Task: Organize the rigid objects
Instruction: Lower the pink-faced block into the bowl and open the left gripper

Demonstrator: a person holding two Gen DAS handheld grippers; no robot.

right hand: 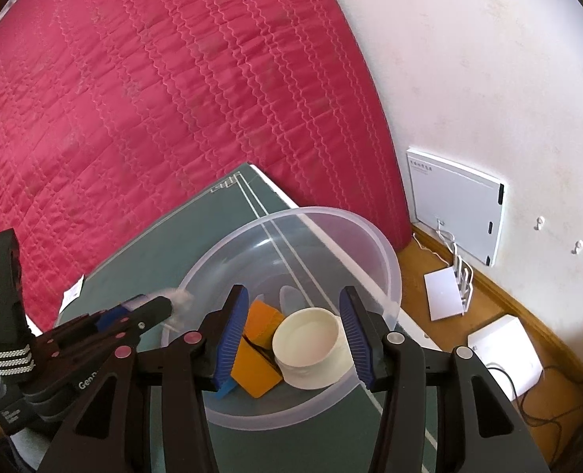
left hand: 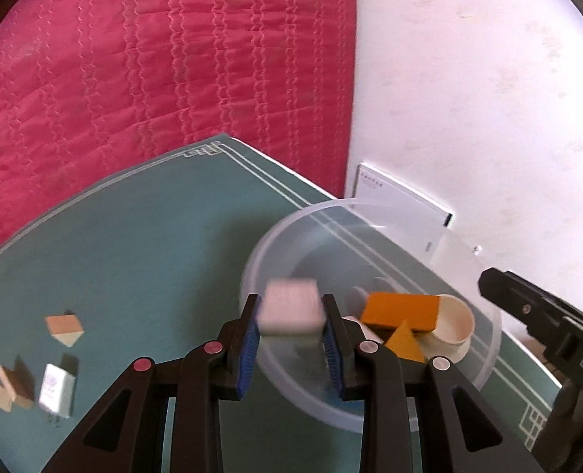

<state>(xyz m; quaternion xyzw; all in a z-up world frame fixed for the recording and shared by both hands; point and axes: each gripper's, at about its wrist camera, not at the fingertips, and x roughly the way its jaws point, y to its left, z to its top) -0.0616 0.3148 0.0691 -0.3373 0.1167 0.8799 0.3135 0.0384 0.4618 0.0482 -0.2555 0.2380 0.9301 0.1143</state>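
The left tongs point(left hand: 291, 325) pinched a pale, whitish block point(left hand: 290, 311) between their blue pads, holding it over the near-left rim of a clear plastic bowl point(left hand: 275, 244). The block was blurred, so its exact shape could not be told. The bowl stood on the green bench point(left hand: 141, 236), near its right edge. Inside the bowl lay an orange rectangular block point(left hand: 400, 311), an orange triangular block point(left hand: 404, 341) touching it, and a cream round tub point(left hand: 455, 325) just beside them.

Still out on the bench, well to the left of the bowl, were 2 small groups of wooden pieces point(left hand: 64, 329) and point(left hand: 11, 388), with a white charger plug point(left hand: 56, 392) just beside the lower group.

The right tongs point(right hand: 293, 333) were spread apart and empty, hanging over the near side of the bowl with the tub seen between their pads; whether they touched the rim could not be told. From the right wrist view, the left tongs reached to the bowl's left rim. Behind the bench lay a red quilted bed cover point(left hand: 153, 59).
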